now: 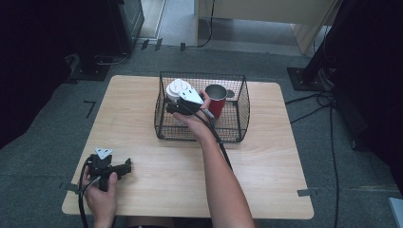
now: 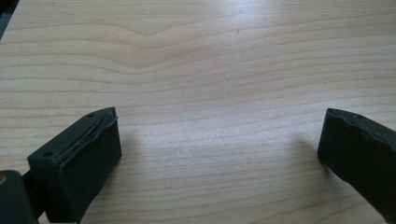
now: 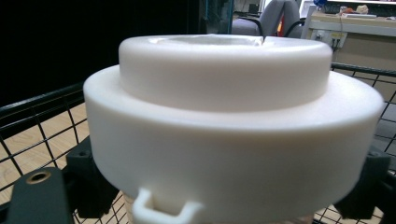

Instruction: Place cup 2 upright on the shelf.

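The right gripper (image 1: 177, 107) places the white-lidded cup (image 1: 177, 90) inside the wire basket (image 1: 240, 114) beside the red mug (image 1: 217, 100). Its fingers flank the cup; grasp indeterminate. Release fully, then withdraw straight upward. Left gripper (image 1: 124, 167) fingers released over the worktop (image 1: 266, 161).

Grey carpet floor (image 1: 43, 123), wooden table (image 1: 266, 161)

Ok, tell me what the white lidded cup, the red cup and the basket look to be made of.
White lid: likely plastic, matte and smooth, with a moulded tab at its edge. Red cup: probably metal, with a red coat outside and a grey, shiny inside. Basket: thin black wire welded in an open grid, apparently coated dark.
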The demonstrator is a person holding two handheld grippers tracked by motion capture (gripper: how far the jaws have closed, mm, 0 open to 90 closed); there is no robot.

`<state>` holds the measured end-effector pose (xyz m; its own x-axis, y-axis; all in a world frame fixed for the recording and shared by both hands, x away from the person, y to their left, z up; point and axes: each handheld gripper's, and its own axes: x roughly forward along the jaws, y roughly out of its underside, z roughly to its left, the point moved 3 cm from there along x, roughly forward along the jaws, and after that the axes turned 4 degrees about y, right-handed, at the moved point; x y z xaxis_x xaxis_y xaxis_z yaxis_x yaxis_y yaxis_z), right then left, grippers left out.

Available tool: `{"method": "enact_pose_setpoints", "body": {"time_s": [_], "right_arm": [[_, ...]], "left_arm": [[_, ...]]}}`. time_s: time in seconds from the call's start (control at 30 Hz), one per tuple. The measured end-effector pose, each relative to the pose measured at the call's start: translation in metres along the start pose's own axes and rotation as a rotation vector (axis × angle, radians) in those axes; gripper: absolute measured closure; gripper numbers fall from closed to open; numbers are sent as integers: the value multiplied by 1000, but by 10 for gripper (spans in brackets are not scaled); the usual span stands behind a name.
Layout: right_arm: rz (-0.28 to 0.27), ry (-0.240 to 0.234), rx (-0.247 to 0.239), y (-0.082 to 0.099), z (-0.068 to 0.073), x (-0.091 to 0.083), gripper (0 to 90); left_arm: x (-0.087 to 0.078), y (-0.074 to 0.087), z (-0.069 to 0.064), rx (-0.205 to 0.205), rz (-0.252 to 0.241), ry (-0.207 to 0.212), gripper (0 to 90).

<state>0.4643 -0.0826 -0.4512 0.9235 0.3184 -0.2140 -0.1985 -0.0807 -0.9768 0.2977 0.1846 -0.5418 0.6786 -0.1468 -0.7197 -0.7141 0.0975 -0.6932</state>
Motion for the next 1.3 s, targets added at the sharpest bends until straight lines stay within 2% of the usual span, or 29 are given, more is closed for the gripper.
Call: {"method": "enact_pose_setpoints", "body": {"time_s": [0.37,0.53,0.73,1.07,1.3], "right_arm": [[-23,-31,-18,-2,-3,-4,5],[-46,-44,-34,-5,-6,-7,4],[-77,-57,-29,-12,-7,-11,3],[-107,-54,-37,-24,-9,-16,0],[-134,-41,-24,-37,-15,-25,0]], "left_arm": [[0,0,0,-1,0,1,0],[0,0,0,-1,1,0,0],[0,0,0,-2,0,0,0],[0,0,0,1,2,0,0],[0,0,0,1,1,0,0]]}}
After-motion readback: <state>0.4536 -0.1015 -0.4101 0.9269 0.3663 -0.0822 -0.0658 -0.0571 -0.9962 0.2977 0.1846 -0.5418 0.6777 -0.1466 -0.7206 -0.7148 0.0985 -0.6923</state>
